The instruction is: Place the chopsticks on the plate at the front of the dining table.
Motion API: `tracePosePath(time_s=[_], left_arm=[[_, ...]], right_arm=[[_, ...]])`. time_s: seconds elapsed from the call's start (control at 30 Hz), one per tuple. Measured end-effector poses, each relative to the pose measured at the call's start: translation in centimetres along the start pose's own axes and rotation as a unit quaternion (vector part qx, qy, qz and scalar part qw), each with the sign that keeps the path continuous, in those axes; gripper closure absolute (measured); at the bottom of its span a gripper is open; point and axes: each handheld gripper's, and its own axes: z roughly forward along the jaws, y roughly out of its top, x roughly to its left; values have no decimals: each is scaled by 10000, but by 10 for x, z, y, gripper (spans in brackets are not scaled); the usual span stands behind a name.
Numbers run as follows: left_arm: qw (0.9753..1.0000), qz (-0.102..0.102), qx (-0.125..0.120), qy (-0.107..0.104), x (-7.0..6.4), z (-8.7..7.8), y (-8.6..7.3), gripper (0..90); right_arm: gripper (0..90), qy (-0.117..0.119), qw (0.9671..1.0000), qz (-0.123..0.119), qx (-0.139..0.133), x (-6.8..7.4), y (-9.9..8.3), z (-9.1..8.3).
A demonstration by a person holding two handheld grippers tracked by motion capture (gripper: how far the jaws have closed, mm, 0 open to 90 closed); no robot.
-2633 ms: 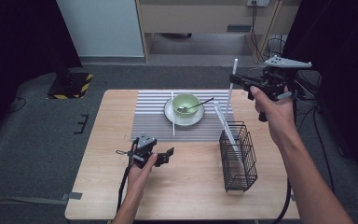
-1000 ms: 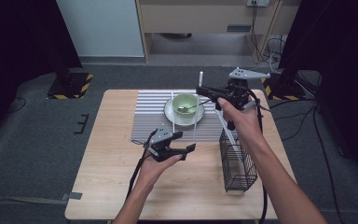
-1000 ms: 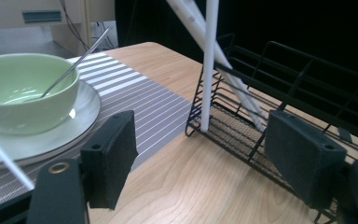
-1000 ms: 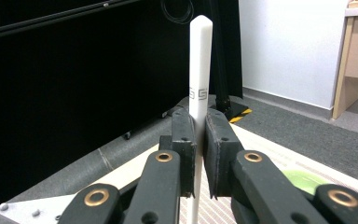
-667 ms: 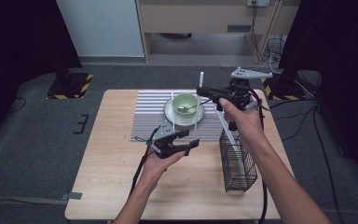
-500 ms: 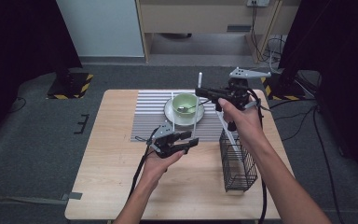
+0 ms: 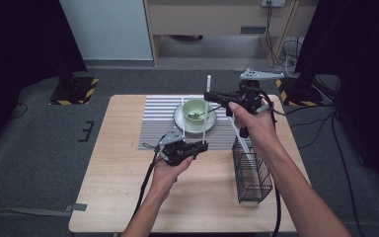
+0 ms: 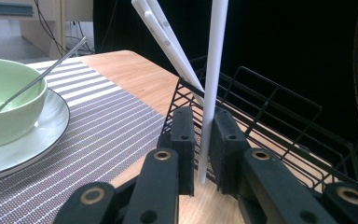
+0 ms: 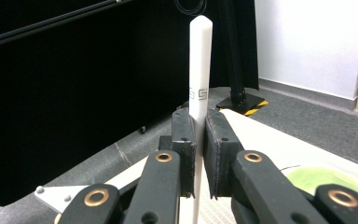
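Two grippers on one thin white plastic chopstick (image 7: pixel 206 116) now, basically. The right gripper (image 7: pixel 210 95) has its jaws clamped on the stick's upper part, holding it upright over the grey striped placemat (image 7: pixel 154 129), just in front of the white plate (image 7: pixel 181 122) w/ the pale green bowl (image 7: pixel 196 109). Compared w/ 2.6 s ago, that hand has swung in from beyond the table's right edge toward the middle, and the left gripper (image 7: pixel 201 146) has come up from the front-left area to meet the stick's lower end. In the left gripper view the jaws sit either side of the stick w/ a small gap, so not closed on it yet imo. Looks like a handover or a two-point grab is about to happen.

Hard to make out: whether the left pads (image 8: pixel 183 140) actually touch the stick, can't tell. The stick's bottom tip is hidden behind the jaws. Two more white sticks (image 8: pixel 165 35) lean in the black wire basket (image 7: pixel 250 170) near the table's right edge, their lower ends lost in the mesh. Metal spoon (image 8: pixel 42 74) in the bowl is cut off.
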Motion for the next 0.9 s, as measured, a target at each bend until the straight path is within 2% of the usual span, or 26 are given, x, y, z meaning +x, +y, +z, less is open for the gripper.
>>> tracePosePath(time_s=[0.1, 0.33, 0.7, 0.9], left_arm=[[10000, -37, 4, -14, 0, -1, 0, 803], [9999, 19, 109, -77, -1, 0, -1, 845], [9999, 101, 69, 59, -4, 0, -5, 861], [9997, 160, 51, 167, -4, 2, -7, 864]], right_arm=[[838, 20, 10000, 9, 35, 1, -1, 2], [839, 70, 9999, 73, 13, 1, -1, 5], [832, 45, 10000, 19, 72, 1, -2, 8], [657, -73, 9999, -63, 79, 2, -3, 9]])
